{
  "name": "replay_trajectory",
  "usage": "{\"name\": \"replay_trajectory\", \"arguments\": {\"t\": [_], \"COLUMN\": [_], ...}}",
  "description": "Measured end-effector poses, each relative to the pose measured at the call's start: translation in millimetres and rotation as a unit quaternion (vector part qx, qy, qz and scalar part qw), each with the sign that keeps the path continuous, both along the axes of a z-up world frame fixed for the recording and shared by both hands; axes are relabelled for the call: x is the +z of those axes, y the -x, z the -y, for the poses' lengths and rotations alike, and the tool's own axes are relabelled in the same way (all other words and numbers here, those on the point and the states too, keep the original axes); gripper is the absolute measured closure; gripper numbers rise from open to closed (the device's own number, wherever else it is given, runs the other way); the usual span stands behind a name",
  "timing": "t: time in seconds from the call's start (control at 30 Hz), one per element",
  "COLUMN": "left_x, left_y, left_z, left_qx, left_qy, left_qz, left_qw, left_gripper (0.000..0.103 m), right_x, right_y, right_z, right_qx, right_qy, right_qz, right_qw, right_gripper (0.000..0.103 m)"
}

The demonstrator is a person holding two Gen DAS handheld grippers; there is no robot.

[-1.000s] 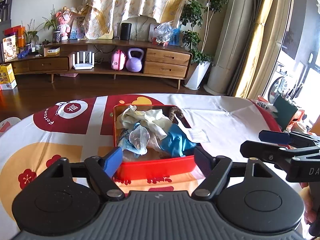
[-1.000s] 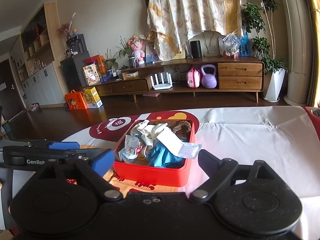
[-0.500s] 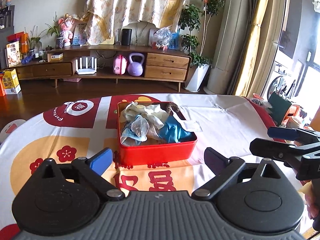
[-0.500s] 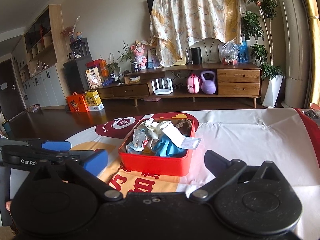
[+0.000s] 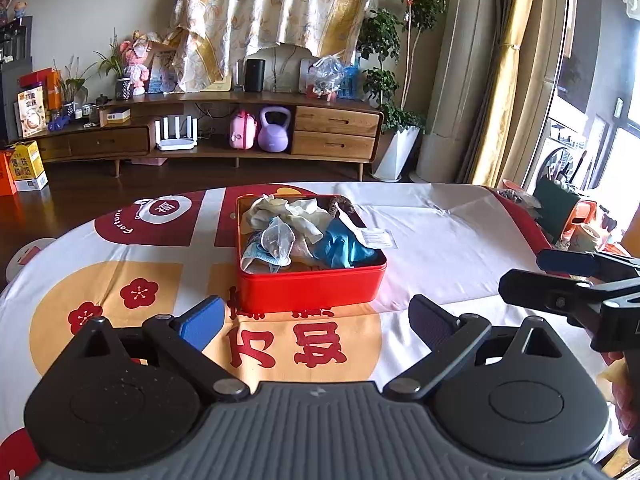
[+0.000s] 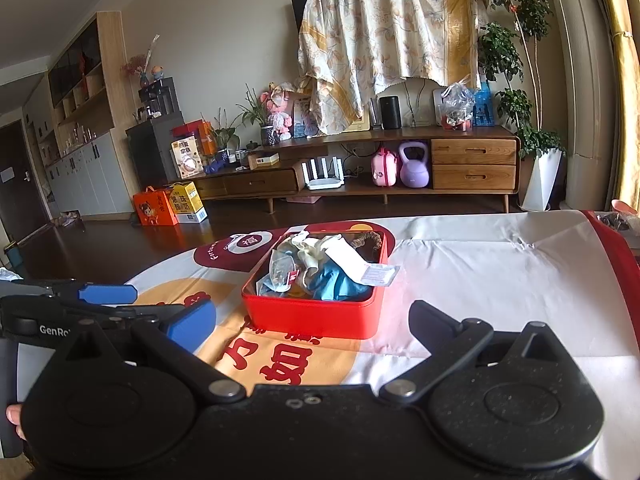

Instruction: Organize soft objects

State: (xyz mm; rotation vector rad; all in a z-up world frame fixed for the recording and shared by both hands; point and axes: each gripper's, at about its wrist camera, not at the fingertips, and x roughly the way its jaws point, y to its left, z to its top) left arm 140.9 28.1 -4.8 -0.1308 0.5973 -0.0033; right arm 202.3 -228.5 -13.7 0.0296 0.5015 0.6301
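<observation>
Grippers both standing wide apart and gripping nothing. Left gripper (image 5: pixel 316 322) is hovering low over the printed tablecloth (image 5: pixel 440 240), its blue pads flanking bare cloth short of the tin; right gripper (image 6: pixel 312 322) is doing the same from slightly further right. Each is showing in the other's view as a black arm at the frame edge, so the two are sitting side by side, well apart from the load.

Red tin (image 5: pixel 310 290) is sitting near the middle of the table, just beyond both sets of fingertips and not touching them. Soft items are lying heaped inside it: cream cloth (image 5: pixel 288 210), translucent pouch (image 5: pixel 276 240), blue fabric (image 5: pixel 340 246), and a white paper tag (image 5: pixel 376 238) that is hanging over the right-hand rim. A brown braided piece (image 6: pixel 366 240) is peeking out at the far corner.

Progress, as a judgement: gathering is looking finished, since nothing soft is lying loose on the cloth in either view. Remaining work seems small: perhaps tucking the tag in, or closing the tin, though no lid is showing.

Orientation: tin is resting flat, open side up. Long axis is running roughly away from the left camera, short wall facing it; from the right view it is appearing skewed, near corner pointing towards that gripper.
</observation>
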Motion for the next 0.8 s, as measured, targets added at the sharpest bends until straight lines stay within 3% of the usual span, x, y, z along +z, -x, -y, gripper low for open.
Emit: {"name": "replay_trajectory", "arguments": {"t": [0.8], "left_x": [7.0], "left_y": [7.1], "left_z": [3.7], "left_qx": [-0.001], "left_qy": [0.000], "left_qz": [0.016], "left_qw": [0.9999], "left_gripper": [0.004], "right_x": [-2.4], "right_y": [5.5], "right_z": [4.5], "right_qx": [-0.011], "right_qy": [0.004], "right_qz": [-0.003], "right_qw": [1.000], "right_gripper": [0.000]}}
